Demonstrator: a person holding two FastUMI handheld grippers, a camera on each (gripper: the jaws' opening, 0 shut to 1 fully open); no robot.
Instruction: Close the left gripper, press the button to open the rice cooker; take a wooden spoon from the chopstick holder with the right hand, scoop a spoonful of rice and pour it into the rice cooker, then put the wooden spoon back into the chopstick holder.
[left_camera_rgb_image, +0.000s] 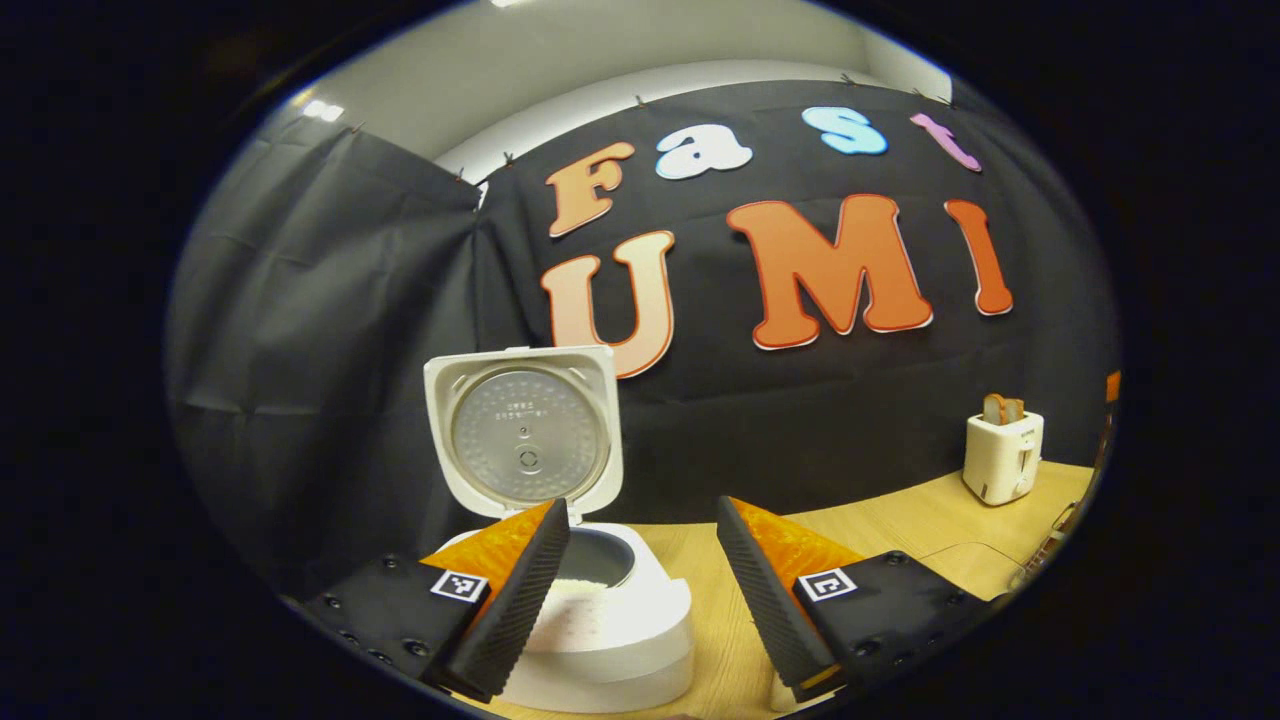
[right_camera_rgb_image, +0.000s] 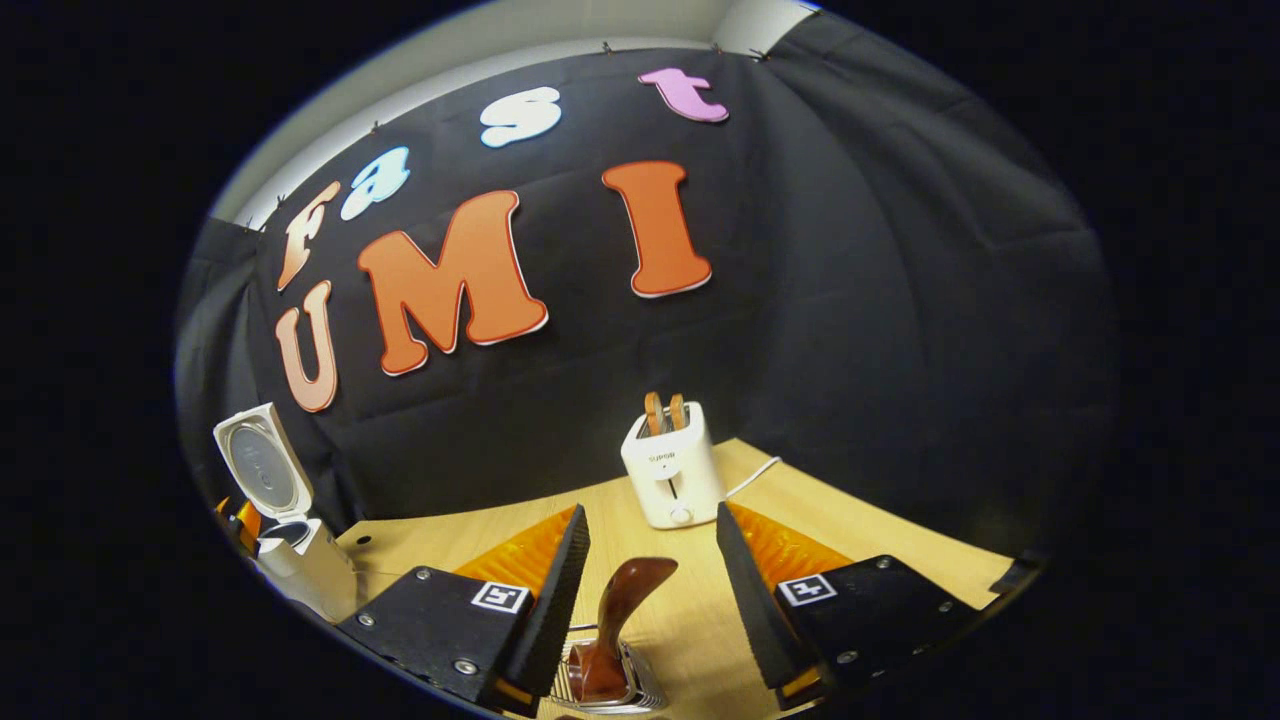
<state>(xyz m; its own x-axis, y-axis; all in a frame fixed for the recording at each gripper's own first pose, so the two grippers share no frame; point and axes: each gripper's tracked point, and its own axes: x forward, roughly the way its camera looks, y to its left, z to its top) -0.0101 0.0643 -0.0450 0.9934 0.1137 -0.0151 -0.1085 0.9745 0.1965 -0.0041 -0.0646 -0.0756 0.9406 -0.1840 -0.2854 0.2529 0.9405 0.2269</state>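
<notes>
Light wooden desk (left_camera_rgb_image: 920, 520) carries the white rice cooker (left_camera_rgb_image: 610, 620), lid upright, rice visible inside. Left tongs (left_camera_rgb_image: 640, 590) gape empty beside it. Right tongs (right_camera_rgb_image: 650, 600) stand wide, straddling the dark wooden spoon (right_camera_rgb_image: 625, 600) resting in the wire chopstick holder (right_camera_rgb_image: 640, 690), apparently returned.

The left gripper (left_camera_rgb_image: 643, 520) hangs in the air with its two fingers spread wide apart and nothing between them, each finger angled inward toward its tip. The right gripper (right_camera_rgb_image: 652, 530) is likewise spread wide, its fingers (right_camera_rgb_image: 560, 590) apart with a clear gap on each side and pressing on nothing. In the right gripper view, part of the left gripper (right_camera_rgb_image: 240, 525) shows far off at the left edge.
</notes>
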